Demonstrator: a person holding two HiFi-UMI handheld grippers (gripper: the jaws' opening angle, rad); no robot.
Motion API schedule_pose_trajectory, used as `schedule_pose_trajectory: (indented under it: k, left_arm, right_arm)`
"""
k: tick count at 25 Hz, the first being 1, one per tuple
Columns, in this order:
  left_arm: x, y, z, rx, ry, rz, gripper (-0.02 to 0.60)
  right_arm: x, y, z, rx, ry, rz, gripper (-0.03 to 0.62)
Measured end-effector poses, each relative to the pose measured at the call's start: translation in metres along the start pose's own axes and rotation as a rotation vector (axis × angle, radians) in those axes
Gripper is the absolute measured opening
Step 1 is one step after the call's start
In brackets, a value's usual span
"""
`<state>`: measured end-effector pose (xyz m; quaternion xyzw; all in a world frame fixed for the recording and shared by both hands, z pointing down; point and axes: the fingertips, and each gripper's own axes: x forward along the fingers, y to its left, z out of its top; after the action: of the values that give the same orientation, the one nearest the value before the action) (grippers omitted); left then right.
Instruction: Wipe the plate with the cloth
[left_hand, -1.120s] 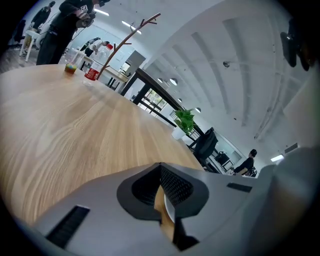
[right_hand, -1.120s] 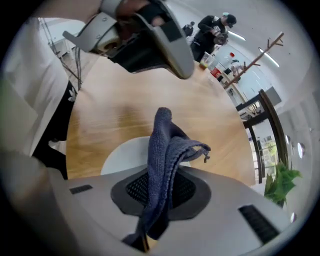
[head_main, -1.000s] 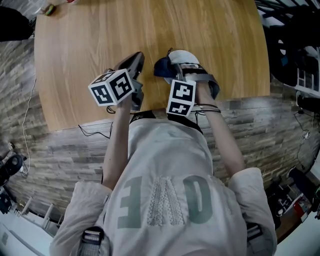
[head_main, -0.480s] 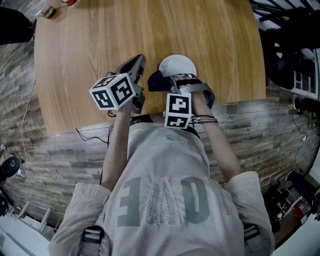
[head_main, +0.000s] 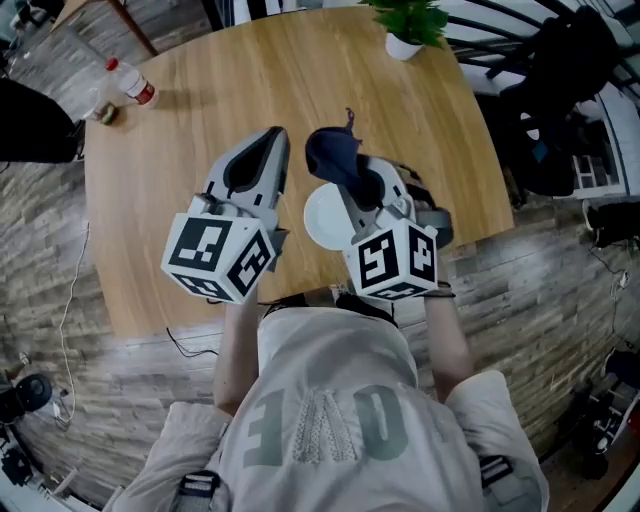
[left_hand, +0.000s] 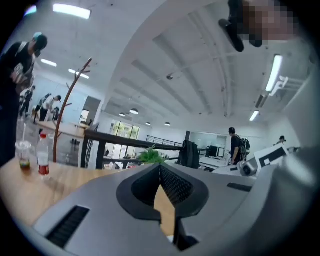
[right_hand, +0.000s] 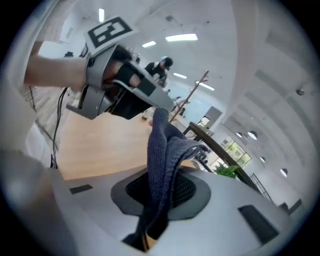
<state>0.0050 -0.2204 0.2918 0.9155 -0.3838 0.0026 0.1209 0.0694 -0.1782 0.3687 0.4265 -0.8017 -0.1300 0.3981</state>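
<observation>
A small white plate (head_main: 318, 218) lies on the round wooden table (head_main: 180, 200), partly hidden under my right gripper. My right gripper (head_main: 350, 175) is held high above it, shut on a dark blue knitted cloth (head_main: 335, 150). In the right gripper view the cloth (right_hand: 162, 160) stands up out of the closed jaws. My left gripper (head_main: 272, 140) hovers beside it on the left, also well above the table, shut with nothing in it; in the left gripper view its jaws (left_hand: 161, 172) meet. The left gripper's body (right_hand: 117, 85) shows in the right gripper view.
A water bottle (head_main: 130, 85) and a cup (head_main: 105, 112) stand at the table's far left, a potted plant (head_main: 410, 25) at its far edge. Dark chairs and bags (head_main: 560, 90) crowd the right side. A cable (head_main: 70, 290) lies on the floor at left.
Both grippers have risen from low over the table to high above it. The cloth went up with the right gripper and the plate stayed on the table.
</observation>
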Motion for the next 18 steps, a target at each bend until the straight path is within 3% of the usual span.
schedule_pose_trajectory:
  k: [3,6,10,18]
  left_arm:
    - [0.0,-0.023,0.028,0.142,-0.056,-0.003,0.008]
    - [0.001,-0.047,0.036,0.164,-0.069,-0.046,0.008]
    - [0.004,-0.071,0.042,0.205,-0.088,-0.09,0.008]
    - [-0.003,-0.098,0.061,0.285,-0.164,-0.099,0.008]
  right_arm:
    - [-0.038,-0.038,0.008,0.17,-0.123,-0.137,0.057]
    - [-0.072,-0.056,0.008,0.298,-0.225,-0.238,0.057]
    - [-0.099,-0.058,0.004,0.418,-0.31,-0.297,0.057]
    - [-0.124,-0.058,0.001,0.524,-0.38,-0.348,0.057]
